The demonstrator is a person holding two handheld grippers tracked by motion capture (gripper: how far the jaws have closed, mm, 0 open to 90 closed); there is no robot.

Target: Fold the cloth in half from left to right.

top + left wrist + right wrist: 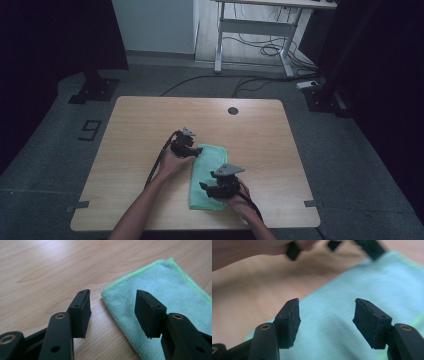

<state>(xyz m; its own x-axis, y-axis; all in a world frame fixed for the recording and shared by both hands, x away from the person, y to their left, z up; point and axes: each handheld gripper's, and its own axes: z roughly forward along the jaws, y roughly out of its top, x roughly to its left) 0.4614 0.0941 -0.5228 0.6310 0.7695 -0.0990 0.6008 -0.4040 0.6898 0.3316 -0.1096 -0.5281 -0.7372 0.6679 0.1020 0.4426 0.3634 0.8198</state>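
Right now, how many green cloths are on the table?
1. The green cloth lies folded near the table's front middle, between the left gripper and right gripper.

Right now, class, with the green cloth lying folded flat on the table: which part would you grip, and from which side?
Probably the cloth's near corner, where the left gripper stands open. Come in low from the bare table side, since only the stacked edge gives the jaws something to pinch.

A wooden table [150, 125] stands before a white desk frame [255, 25] with floor cables [260, 50].
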